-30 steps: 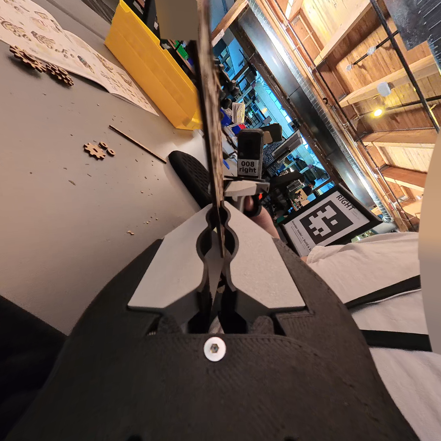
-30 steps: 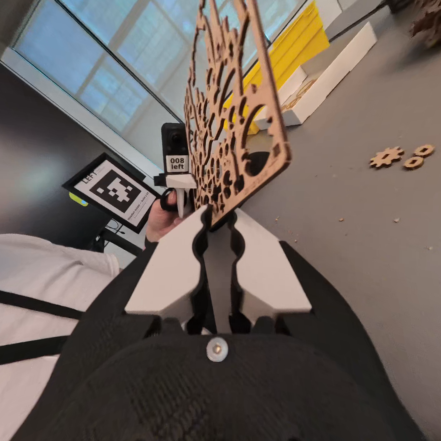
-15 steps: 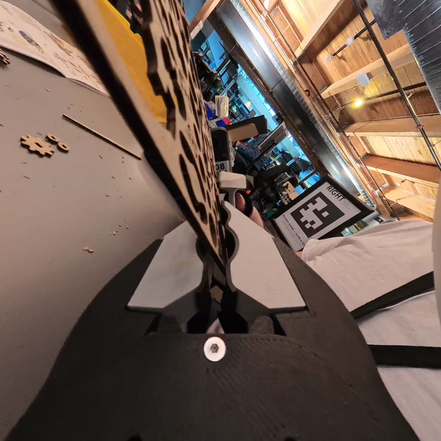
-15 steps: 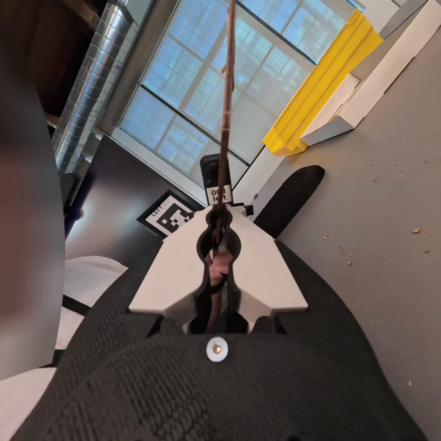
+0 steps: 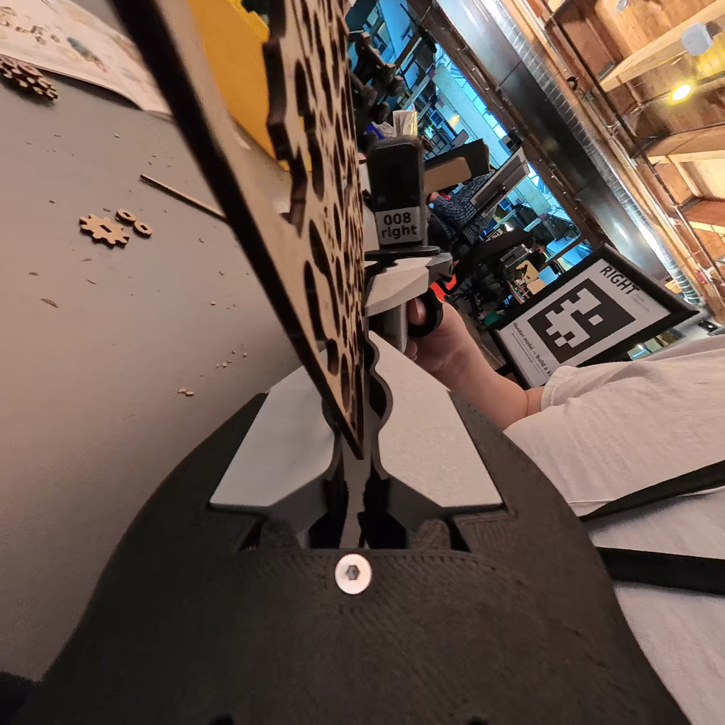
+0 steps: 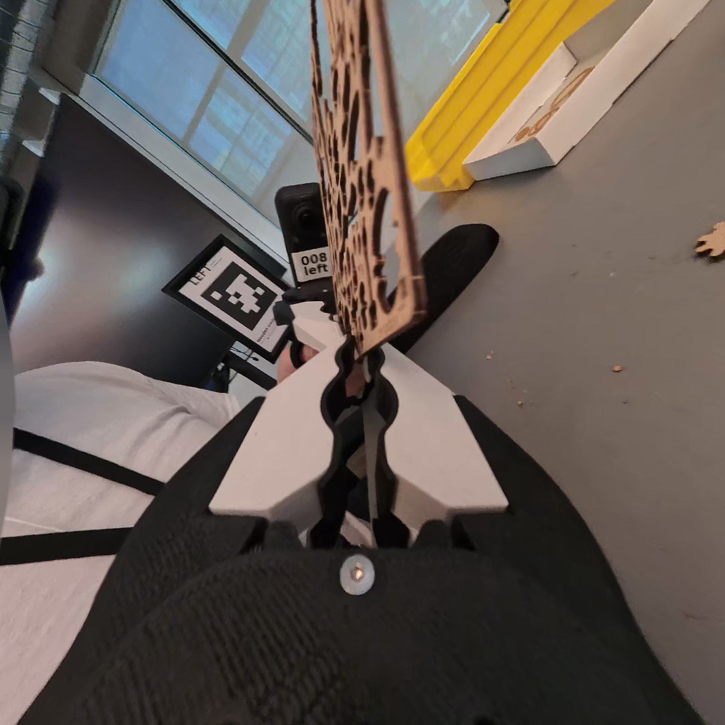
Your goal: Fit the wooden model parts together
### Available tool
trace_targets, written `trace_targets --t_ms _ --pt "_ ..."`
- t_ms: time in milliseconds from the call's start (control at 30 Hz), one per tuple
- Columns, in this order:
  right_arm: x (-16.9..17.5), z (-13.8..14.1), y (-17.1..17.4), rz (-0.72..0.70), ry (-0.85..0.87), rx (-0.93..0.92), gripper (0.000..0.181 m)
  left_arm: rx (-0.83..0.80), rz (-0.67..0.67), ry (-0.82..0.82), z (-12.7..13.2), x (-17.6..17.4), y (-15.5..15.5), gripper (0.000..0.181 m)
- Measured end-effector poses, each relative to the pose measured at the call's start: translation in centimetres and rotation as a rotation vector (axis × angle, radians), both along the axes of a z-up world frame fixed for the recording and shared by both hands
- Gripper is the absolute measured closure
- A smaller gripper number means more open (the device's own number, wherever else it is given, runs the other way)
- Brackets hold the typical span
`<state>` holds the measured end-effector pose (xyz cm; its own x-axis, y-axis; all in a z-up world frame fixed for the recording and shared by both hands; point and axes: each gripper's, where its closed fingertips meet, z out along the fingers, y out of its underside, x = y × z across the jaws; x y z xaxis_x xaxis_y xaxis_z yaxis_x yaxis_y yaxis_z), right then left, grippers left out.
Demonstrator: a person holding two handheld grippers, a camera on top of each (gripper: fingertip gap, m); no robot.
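Observation:
A laser-cut wooden parts sheet (image 5: 321,196) with many cut-outs stands up in the air above the grey table (image 5: 98,372). My left gripper (image 5: 359,372) is shut on its lower edge. In the right wrist view the same sheet (image 6: 365,176) rises from my right gripper (image 6: 361,353), which is shut on its lower corner. Each gripper faces the other across the sheet: the right one (image 5: 396,290) shows behind it in the left wrist view, the left one (image 6: 310,325) in the right wrist view. A loose wooden gear (image 5: 104,229) and two small rings (image 5: 133,221) lie on the table.
A yellow bin (image 5: 231,66) and a white box (image 6: 549,117) stand at the table's far side. An instruction sheet (image 5: 70,51) with more gears (image 5: 27,78) on it and a thin wooden stick (image 5: 180,194) lie nearby. Framed marker signs (image 5: 580,317) (image 6: 235,294) stand by the person. Only a small space, under 4 cm, lies between the two pairs of fingers.
The sheet has twisted between the grippers: edge-on in the left view a second ago, edge-on in the right view half a second ago, now angled in both. Both grippers kept hold.

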<state>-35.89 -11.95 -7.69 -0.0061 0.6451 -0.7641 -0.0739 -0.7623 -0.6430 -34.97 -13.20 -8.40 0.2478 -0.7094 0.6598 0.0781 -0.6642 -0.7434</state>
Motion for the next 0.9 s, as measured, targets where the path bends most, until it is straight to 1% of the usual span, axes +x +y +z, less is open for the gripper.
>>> trace_targets --t_ms 133,200,333,400,600,767,900 --pt "0.1 0.2 0.0 -0.004 0.049 -0.018 0.179 0.015 -0.005 -0.016 0.2 0.1 0.1 0.179" --pt "0.2 -0.1 0.1 -0.009 0.039 -0.011 0.178 0.013 -0.007 0.002 -0.1 0.2 0.2 0.180" --pt "0.3 -0.2 -0.1 -0.006 0.024 0.008 0.177 0.068 -0.010 0.042 -0.2 0.3 0.1 0.181" --pt "0.3 -0.2 -0.2 0.006 0.026 0.007 0.178 0.064 -0.024 0.032 -0.1 0.4 0.0 0.181" --pt "0.1 -1.6 -0.1 -0.007 -0.088 0.058 0.173 0.106 0.009 0.124 -1.2 0.1 0.1 0.181" --pt "-0.1 -2.1 0.0 -0.022 -0.133 0.068 0.173 0.071 0.025 0.124 -1.7 -0.1 0.1 0.181" --pt "-0.3 -2.5 0.4 -0.050 -0.155 0.042 0.171 0.078 0.067 0.151 -2.0 -0.3 0.4 0.181"
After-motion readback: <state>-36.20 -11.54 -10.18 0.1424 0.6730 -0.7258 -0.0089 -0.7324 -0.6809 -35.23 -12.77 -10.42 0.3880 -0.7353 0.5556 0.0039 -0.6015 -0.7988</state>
